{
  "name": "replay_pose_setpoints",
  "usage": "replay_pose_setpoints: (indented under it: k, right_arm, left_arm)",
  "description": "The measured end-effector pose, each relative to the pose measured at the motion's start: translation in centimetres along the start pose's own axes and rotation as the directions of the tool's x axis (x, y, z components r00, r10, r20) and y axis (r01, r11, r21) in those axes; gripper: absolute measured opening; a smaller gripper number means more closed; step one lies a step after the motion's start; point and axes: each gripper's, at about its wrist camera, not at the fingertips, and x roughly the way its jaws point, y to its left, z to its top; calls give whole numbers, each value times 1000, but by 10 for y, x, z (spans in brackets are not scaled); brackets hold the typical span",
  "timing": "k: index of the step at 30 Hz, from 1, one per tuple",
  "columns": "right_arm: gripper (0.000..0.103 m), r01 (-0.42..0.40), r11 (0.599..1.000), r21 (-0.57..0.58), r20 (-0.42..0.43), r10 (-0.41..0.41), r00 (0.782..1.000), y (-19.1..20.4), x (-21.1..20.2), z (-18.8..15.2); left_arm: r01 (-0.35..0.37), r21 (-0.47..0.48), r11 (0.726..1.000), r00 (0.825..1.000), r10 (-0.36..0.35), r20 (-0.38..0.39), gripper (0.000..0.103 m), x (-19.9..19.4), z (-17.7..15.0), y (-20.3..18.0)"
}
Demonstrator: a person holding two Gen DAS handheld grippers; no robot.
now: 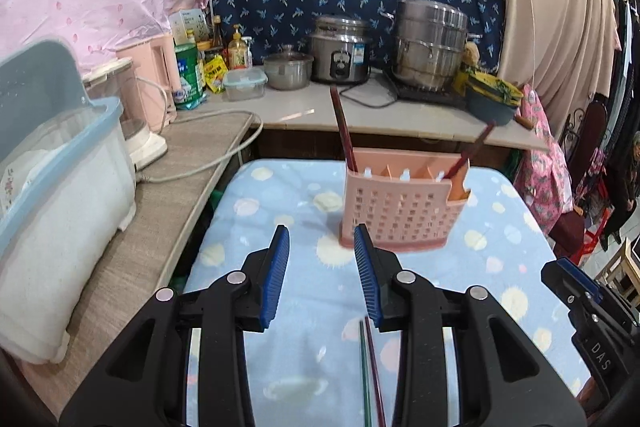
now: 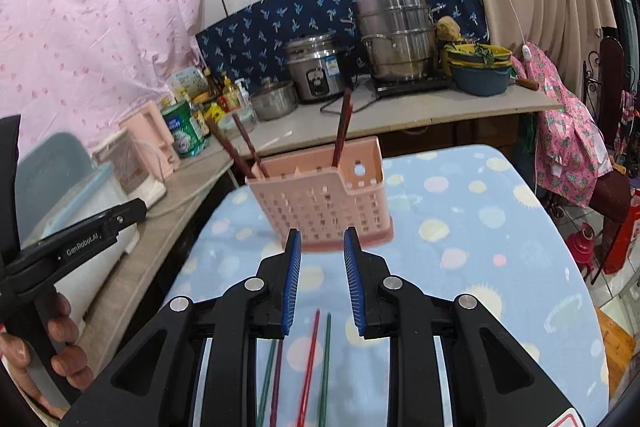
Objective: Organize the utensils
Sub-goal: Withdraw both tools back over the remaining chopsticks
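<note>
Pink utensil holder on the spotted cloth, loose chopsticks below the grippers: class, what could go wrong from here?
1. The pink holder stands on soft cloth; a nudge might tip it.
2. The loose chopsticks lie close together, so open jaws may catch two or slip.
3. The leaning chopsticks in the holder could be knocked.

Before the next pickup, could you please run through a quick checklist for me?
1. Left gripper jaws apart, nothing between them: ok.
2. Right gripper jaws apart, nothing between them: ok.
3. Holder upright on the blanket: ok.
4. Holder has free slots: ok; dark chopsticks stand only at its ends.
5. Loose chopsticks lying below the right gripper: ok.
6. Exact count of loose chopsticks: cannot tell, partly hidden.
</note>
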Motion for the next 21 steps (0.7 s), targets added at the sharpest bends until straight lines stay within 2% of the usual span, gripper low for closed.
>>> replay_pose_setpoints:
  k: [12, 21]
  right_arm:
    - [22, 31, 999, -36, -137, -36, 990, 1, -7, -86]
    - [22, 35, 999, -28, -239, -40, 970, -1, -9, -147]
  left_arm:
    - [-1, 26, 1000, 991, 4, -136, 32, 3, -81, 5]
    - [5, 41, 999, 965, 6, -264, 32, 8, -143, 6]
